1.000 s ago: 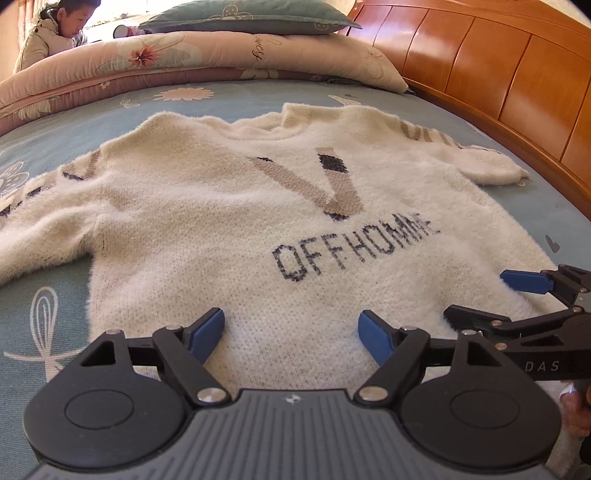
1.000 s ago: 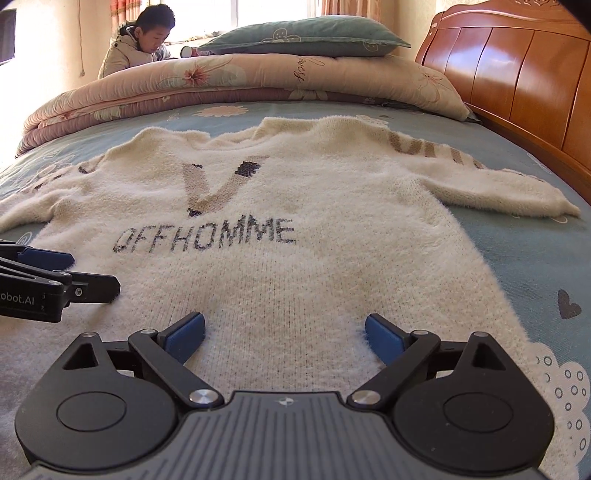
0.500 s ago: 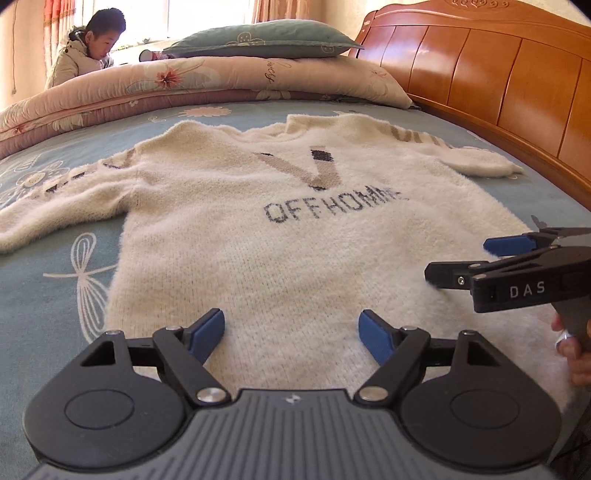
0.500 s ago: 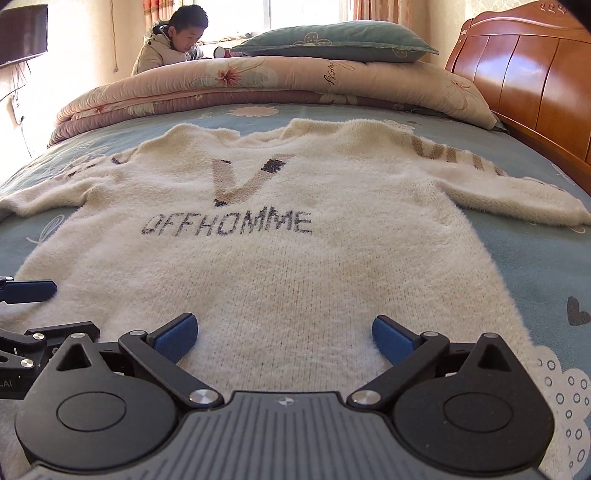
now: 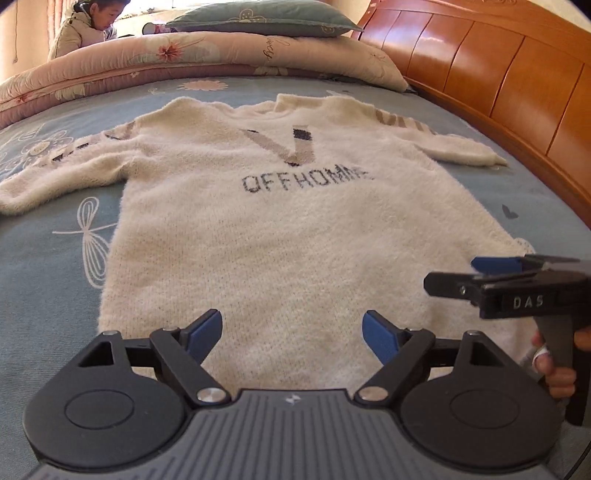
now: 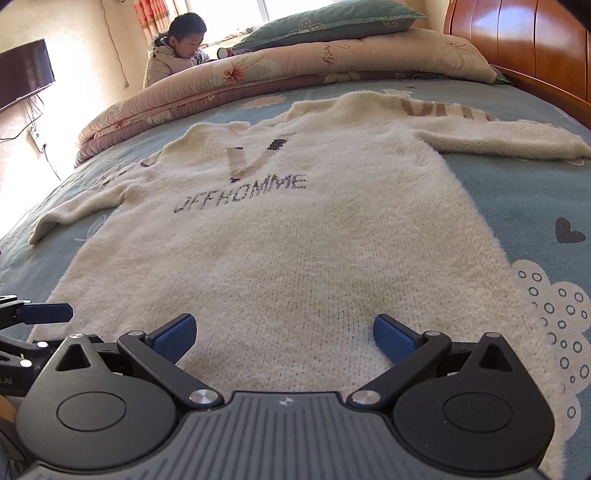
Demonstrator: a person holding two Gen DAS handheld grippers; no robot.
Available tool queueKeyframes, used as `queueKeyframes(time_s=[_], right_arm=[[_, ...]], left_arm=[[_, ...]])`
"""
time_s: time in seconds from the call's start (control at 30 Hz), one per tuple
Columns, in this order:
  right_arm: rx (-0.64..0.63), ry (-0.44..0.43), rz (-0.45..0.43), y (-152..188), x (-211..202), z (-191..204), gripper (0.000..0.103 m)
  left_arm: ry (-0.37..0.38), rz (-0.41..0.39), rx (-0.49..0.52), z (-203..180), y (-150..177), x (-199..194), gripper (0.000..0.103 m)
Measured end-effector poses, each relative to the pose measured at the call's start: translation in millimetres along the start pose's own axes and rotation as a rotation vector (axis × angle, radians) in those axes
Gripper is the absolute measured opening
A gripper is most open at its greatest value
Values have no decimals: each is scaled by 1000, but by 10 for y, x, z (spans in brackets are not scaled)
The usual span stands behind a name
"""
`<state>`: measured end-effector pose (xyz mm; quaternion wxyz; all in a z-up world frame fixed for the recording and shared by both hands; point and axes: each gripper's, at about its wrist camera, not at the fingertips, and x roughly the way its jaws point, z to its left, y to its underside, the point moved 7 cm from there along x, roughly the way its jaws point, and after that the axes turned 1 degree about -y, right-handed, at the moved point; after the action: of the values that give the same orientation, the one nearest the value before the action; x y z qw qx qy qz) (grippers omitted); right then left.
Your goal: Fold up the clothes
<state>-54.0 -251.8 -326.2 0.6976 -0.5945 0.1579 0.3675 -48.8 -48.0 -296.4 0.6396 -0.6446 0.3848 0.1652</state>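
A fluffy cream sweater (image 5: 288, 229) (image 6: 295, 243) with a grey V and the word OFFHOMME lies flat and face up on the bed, sleeves spread to both sides. My left gripper (image 5: 291, 334) hovers open over the hem, nothing between its blue pads. My right gripper (image 6: 284, 338) is open too, above the hem further right. In the left wrist view the right gripper (image 5: 495, 271) shows from the side at the right edge, held by a hand (image 5: 554, 365). The left gripper's blue pad (image 6: 46, 313) shows at the left edge of the right wrist view.
The blue patterned bedsheet (image 5: 55, 258) (image 6: 535, 206) surrounds the sweater. A rolled floral quilt (image 5: 184, 55) and a green pillow (image 5: 258, 18) lie at the far end. A wooden headboard (image 5: 498, 85) runs along the right. A person (image 6: 177, 51) sits beyond the quilt.
Both grippers have drawn back toward the hem and risen, so more of the sweater and both sleeves show. Both stay open.
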Motion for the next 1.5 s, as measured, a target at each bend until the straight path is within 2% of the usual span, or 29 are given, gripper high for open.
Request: queueKeyframes(time_s=[0.07, 0.13, 0.27, 0.33, 0.4, 0.5, 0.6, 0.67, 0.73, 0.8, 0.87, 1.13, 1.2, 1.4, 1.5], right_arm=[[-54, 35, 17, 21, 27, 58, 103], [-123, 75, 21, 64, 50, 129, 103], [-126, 71, -38, 90, -3, 115, 103], [-52, 52, -66, 44, -68, 73, 103], [46, 13, -91, -59, -104, 26, 103], [198, -80, -122, -423, -39, -12, 103], [269, -180, -101, -778, 158, 56, 103], [315, -242, -82, -1006, 295, 99, 103], [341, -232, 5, -1028, 574, 99, 103], [335, -173, 89, -936, 803, 80, 103], [303, -158, 71, -869, 788, 114, 103], [190, 36, 175, -558, 376, 258, 103], [125, 49, 157, -541, 305, 446, 103], [-178, 41, 112, -452, 442, 1386, 103], [-257, 32, 146, -283, 630, 1712, 103]], left_arm=[[24, 8, -20, 32, -170, 132, 95], [44, 45, -51, 124, -288, 330, 95], [110, 83, -123, 304, -328, 580, 95], [123, 69, -134, 377, -428, 527, 95], [104, 21, -136, 472, -566, 443, 95], [94, 0, -164, 643, -693, 352, 95], [90, -8, -171, 848, -737, 230, 95], [60, -11, -185, 1028, -724, 168, 95], [33, 15, -204, 1170, -689, 170, 95], [20, 26, -217, 1269, -674, 158, 95], [16, 23, -226, 1342, -674, 134, 95], [5, -3, -258, 1556, -687, -29, 95], [17, -4, -253, 1548, -686, -57, 95], [55, 13, -220, 1476, -635, -93, 95], [70, 18, -216, 1480, -610, -113, 95]])
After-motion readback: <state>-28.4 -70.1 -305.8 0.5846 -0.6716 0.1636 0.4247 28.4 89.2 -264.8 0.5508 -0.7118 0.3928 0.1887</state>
